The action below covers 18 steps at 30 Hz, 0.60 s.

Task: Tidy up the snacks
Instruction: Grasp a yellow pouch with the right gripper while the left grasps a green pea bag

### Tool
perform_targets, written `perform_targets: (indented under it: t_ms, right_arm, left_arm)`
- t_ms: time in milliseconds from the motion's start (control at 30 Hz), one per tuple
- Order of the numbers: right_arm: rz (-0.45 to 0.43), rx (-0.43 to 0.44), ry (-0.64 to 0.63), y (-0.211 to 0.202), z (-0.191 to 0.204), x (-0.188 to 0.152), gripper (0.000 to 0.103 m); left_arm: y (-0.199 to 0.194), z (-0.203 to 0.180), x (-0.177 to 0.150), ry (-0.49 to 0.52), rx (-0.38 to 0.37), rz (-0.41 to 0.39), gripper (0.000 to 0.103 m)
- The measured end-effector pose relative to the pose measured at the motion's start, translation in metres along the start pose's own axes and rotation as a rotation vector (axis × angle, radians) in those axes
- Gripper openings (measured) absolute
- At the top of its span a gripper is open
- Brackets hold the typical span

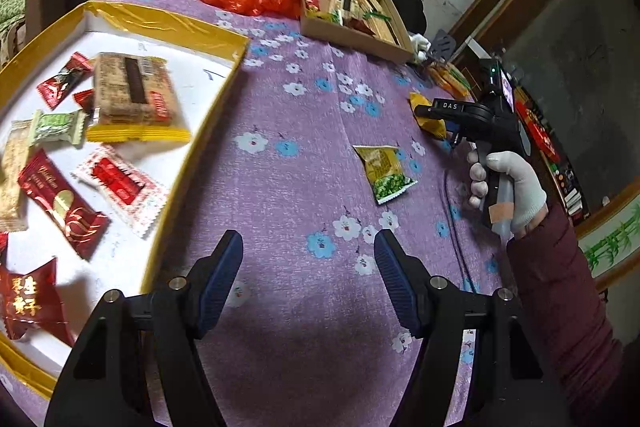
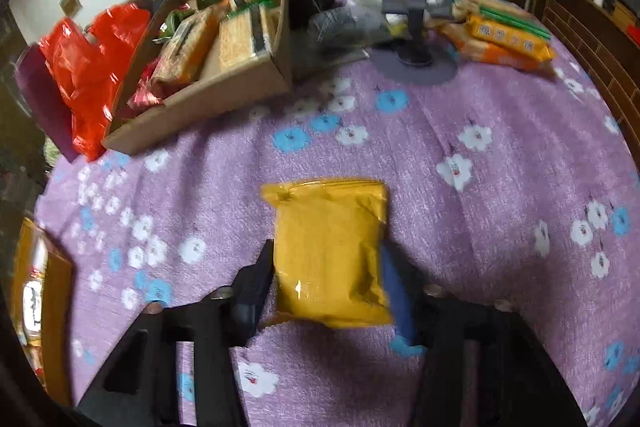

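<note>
Right gripper (image 2: 326, 283): our fingers straddle the yellow snack packet (image 2: 330, 251), seemingly pinching its sides just above the purple floral cloth (image 2: 500, 115).
Packet axis: long axis runs near to far, in line with our fingers.
Left gripper (image 1: 308, 275): spread, holding nothing.
Nearer hand: the right holds it.
Destination: the yellow-rimmed tray (image 1: 168, 23) lies far left of the packet, we judge.
Waiting: green-and-yellow packet (image 1: 384, 173) flat mid-cloth.

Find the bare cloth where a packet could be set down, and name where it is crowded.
Free: the purple cloth between the yellow-rimmed tray and the green-and-yellow packet, ahead of the open left tool. Crowded: the cardboard box, and the tray's inside. The right tool grips a yellow packet.
</note>
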State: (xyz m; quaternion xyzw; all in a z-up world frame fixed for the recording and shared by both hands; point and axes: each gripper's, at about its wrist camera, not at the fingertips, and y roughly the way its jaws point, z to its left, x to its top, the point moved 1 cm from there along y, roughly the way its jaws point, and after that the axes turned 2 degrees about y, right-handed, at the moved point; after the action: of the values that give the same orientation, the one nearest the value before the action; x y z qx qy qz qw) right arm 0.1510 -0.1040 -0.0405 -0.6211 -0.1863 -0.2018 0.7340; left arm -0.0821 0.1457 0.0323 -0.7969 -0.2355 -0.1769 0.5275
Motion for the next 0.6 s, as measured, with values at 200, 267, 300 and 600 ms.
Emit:
perform_targets:
  t_ms: [200,267,300,600]
  right_arm:
    - [0.029,0.106,0.024,-0.033,0.004,-0.052,0.046]
    - [0.036,0.153,0.034,-0.045,0.007,-0.075,0.047]
    - [0.027,0.17,0.029,-0.052,0.01,-0.089,0.047]
    - [-0.124,0.21,0.006,-0.065,0.017,-0.123,0.047]
  left_arm:
    - [0.02,-0.018,0.004,0.059,0.03,0.03,0.067]
    - [0.031,-0.024,0.007,0.076,0.04,0.052,0.067]
    - [0.037,-0.029,0.008,0.085,0.042,0.065,0.067]
    - [0.08,-0.06,0.027,0.153,0.074,0.093,0.067]
